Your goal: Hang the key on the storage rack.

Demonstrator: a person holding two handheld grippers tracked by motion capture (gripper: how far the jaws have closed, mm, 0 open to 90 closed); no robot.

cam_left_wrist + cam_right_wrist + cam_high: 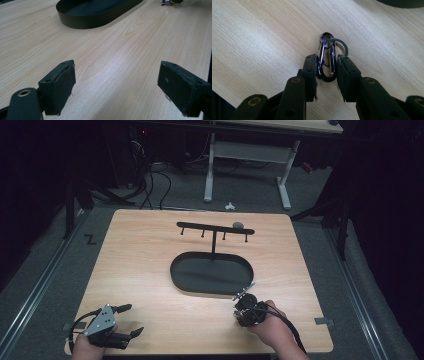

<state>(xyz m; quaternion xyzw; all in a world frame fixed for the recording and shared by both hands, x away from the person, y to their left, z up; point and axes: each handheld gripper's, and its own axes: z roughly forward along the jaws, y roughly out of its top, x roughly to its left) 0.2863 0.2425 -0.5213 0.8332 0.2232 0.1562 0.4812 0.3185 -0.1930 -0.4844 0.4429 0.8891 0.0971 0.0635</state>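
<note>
Pinched between the padded black fingers of the right gripper [325,72]: a dark glossy metal carabiner [327,61] with a thin key ring [342,46], low over the pale wood-grain tabletop [262,37]. Spread wide apart, holding nothing: left gripper [117,87]. Beyond, a matte black oval tray [212,272] under a hook rack [215,229].

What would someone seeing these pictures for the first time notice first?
Probably the black oval tray at the middle of the wooden table, with a T-shaped hook rack rising from its far edge. Next, the right gripper near the tray's front right, its jaws closing around a dark carabiner with a key ring. The left gripper sits open at the table's near left corner.
</note>
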